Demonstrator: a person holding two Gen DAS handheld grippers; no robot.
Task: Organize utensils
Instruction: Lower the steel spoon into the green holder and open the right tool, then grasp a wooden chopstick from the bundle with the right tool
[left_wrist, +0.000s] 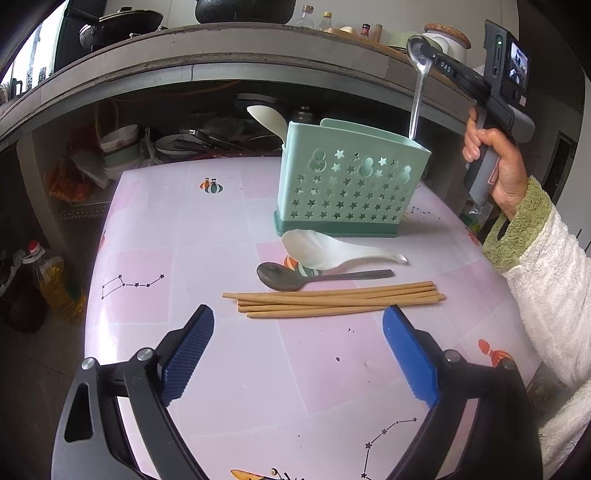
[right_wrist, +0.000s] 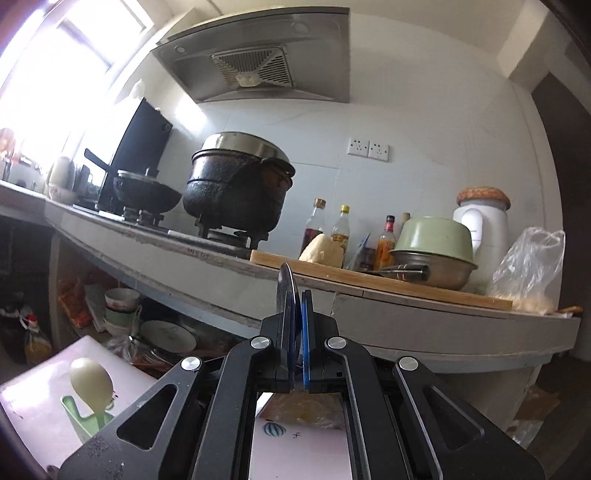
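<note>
A mint-green utensil holder (left_wrist: 347, 184) with star cut-outs stands on the pink table (left_wrist: 229, 369). A white spoon (left_wrist: 267, 118) sticks out of its left compartment. My right gripper (left_wrist: 430, 51) is shut on the bowl of a metal spoon (left_wrist: 419, 92), whose handle hangs down into the holder's right end. In the right wrist view the spoon bowl (right_wrist: 287, 295) sits edge-on between the shut pads of my right gripper (right_wrist: 297, 314). My left gripper (left_wrist: 297, 332) is open, low over the table. Before it lie several wooden chopsticks (left_wrist: 332, 299), a dark metal spoon (left_wrist: 288, 277) and a white plastic spoon (left_wrist: 325, 249).
A stone counter (left_wrist: 221, 55) with a pot (right_wrist: 236, 188), a wok, bottles and a cutting board runs behind the table. Bowls and plates (left_wrist: 122, 147) sit on the shelf under it. An oil bottle (left_wrist: 55, 280) stands on the floor at left. A hand in a white fleece sleeve (left_wrist: 546, 266) holds the right gripper.
</note>
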